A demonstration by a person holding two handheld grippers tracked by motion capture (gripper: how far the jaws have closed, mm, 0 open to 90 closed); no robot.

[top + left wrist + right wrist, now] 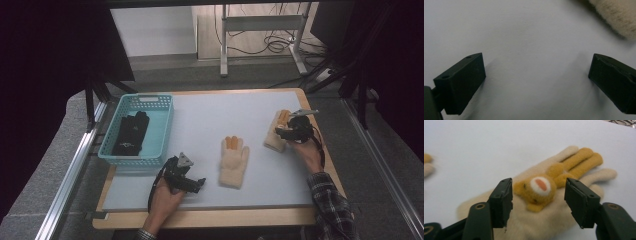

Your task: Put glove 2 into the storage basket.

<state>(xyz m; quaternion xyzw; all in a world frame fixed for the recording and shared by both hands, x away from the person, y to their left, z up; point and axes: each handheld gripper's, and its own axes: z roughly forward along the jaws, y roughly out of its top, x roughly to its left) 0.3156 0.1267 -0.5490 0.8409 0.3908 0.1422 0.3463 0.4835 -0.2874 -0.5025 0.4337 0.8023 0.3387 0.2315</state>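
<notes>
Two cream knitted gloves with orange fingers lie on the pale mat (200, 120). One glove (234, 161) lies flat in the middle, and its fuzzy edge (621, 17) reaches into the left gripper view's top right corner. The other glove (274, 134) lies at the right and bears an orange bear face (540, 187). My right gripper (539, 190) is open, its jaws low over this glove on either side of the bear face. My left gripper (199, 183) rests open on bare mat left of the middle glove, and nothing lies between its jaws.
A teal plastic basket (162, 131) stands at the table's left with black gloves (131, 132) inside. The wooden table edge (210, 217) runs along the front. Beyond the table are a floor, cables and a metal stand (260, 22).
</notes>
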